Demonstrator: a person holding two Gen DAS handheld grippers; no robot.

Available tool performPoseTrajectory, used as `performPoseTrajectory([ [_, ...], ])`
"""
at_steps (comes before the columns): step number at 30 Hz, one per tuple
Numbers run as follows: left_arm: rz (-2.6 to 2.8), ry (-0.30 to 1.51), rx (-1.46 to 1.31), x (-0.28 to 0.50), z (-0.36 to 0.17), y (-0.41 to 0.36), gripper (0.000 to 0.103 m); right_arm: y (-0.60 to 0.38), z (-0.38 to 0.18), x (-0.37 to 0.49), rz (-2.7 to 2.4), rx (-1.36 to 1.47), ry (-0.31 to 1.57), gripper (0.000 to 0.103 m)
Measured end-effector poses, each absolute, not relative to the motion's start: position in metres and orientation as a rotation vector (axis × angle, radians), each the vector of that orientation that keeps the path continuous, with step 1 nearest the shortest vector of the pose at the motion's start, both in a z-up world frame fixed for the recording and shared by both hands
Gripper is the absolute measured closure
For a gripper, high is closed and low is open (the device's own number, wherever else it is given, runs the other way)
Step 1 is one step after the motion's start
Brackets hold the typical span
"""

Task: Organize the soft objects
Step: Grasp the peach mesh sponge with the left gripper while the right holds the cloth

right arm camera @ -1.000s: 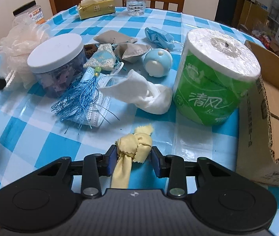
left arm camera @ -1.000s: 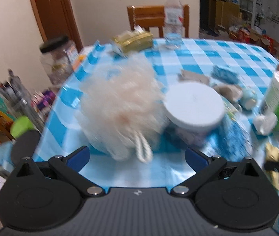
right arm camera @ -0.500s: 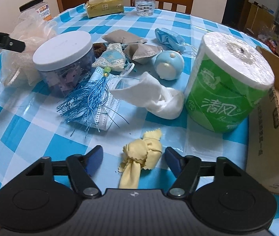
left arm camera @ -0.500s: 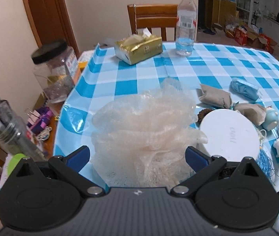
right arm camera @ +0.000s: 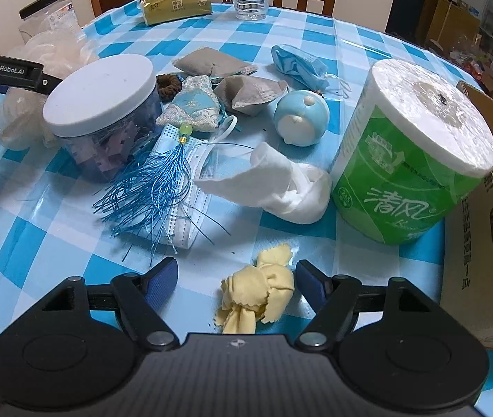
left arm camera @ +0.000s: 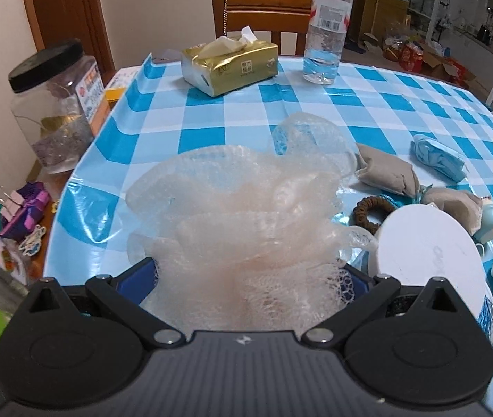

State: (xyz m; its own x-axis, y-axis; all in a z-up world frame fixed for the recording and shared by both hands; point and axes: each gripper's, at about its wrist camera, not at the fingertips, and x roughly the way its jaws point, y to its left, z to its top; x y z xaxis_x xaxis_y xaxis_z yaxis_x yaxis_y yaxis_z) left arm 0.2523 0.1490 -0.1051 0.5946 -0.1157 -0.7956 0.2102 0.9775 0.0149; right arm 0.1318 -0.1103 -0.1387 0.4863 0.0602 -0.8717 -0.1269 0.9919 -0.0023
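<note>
A peach mesh bath pouf lies at the table's left edge and fills the gap between the fingers of my left gripper. That gripper's jaws stand wide and open around it. In the right wrist view the same pouf sits at the far left behind a finger of the left gripper. A knotted yellow cloth rests on the checked tablecloth between the fingers of my right gripper. The right jaws are opening and the pads are clear of the cloth.
Close ahead of the right gripper lie a white cloth, a blue round plush, grey sachets, face masks and a tasselled sachet. A white-lidded jar, a toilet roll and a cardboard box stand around them.
The right gripper went from shut on the yellow cloth to open, and the cloth now lies loose on the table. The left gripper moved in until the pouf sits between its fingers.
</note>
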Motion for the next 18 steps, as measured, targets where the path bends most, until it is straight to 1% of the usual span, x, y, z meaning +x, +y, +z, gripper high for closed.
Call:
performPoseTrajectory([
  [4,-0.205,0.926,0.094,0.2594,-0.1123,0.1488,0.001,-0.1083,-0.1385,0.1337,0.100,-0.067,1.065,0.024],
  [7,-0.213,0.924,0.074,0.2606,-0.1141,0.1500,0.003,-0.1068,-0.1387,0.1337,0.089,-0.070,1.068,0.024],
  [10,-0.225,0.932,0.055,0.2614,-0.1144,0.1520,0.013,-0.1063,-0.1387,0.1328,0.077,-0.068,1.072,0.024],
  [12,-0.229,0.932,0.051,0.2600,-0.1131,0.1524,0.022,-0.1071,-0.1387,0.1320,0.069,-0.064,1.073,0.024],
  [16,-0.240,0.924,0.062,0.2547,-0.1090,0.1516,0.032,-0.1092,-0.1383,0.1296,0.046,-0.052,1.078,0.024],
  [18,-0.242,0.915,0.071,0.2516,-0.1062,0.1512,0.036,-0.1100,-0.1373,0.1279,0.038,-0.048,1.081,0.027],
])
